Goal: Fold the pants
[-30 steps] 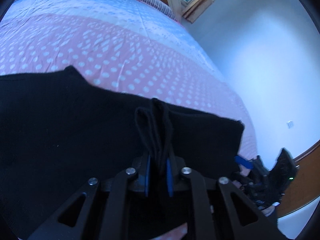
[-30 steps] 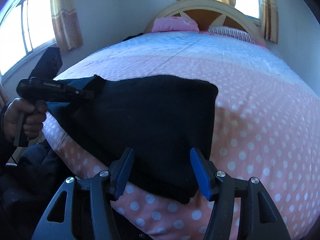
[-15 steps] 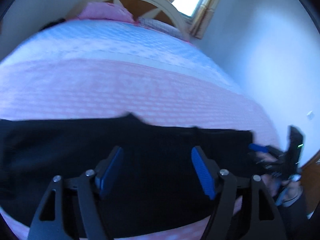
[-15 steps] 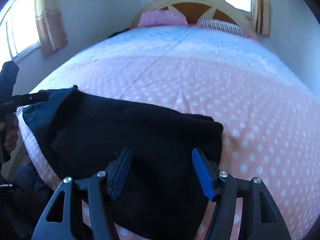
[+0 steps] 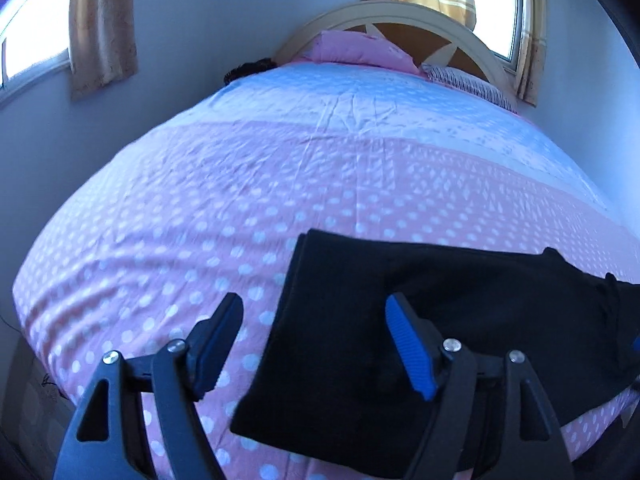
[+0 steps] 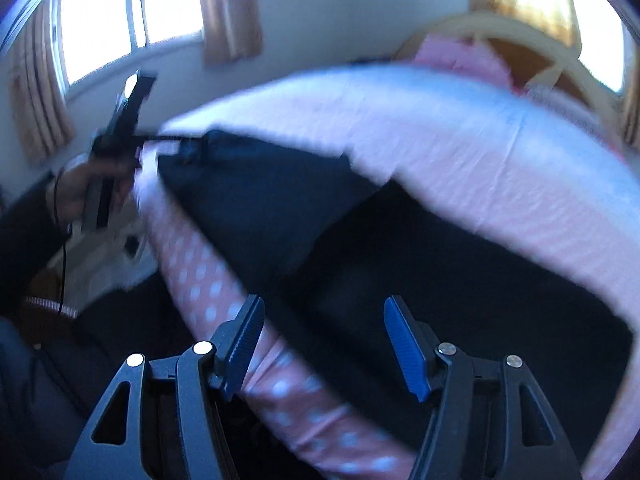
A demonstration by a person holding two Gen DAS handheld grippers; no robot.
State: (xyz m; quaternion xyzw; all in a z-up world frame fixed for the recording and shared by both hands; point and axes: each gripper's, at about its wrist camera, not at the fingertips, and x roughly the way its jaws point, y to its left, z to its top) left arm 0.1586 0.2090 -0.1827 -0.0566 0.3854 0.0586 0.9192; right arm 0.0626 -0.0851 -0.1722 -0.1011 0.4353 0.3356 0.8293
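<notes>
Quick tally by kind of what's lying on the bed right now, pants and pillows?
Black pants: 1
Pink pillow: 1
Striped pillow: 1
Total: 3, all lying on the polka-dot bedspread. A dark item at the bed's far-left corner is too unclear to count.

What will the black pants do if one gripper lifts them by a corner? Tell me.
The black pants lie flat in soft layers on the dotted bedspread, so they would likely sag and unfold. The knit looks matte, so probably not slippery. Both the left gripper and right gripper are open.
</notes>
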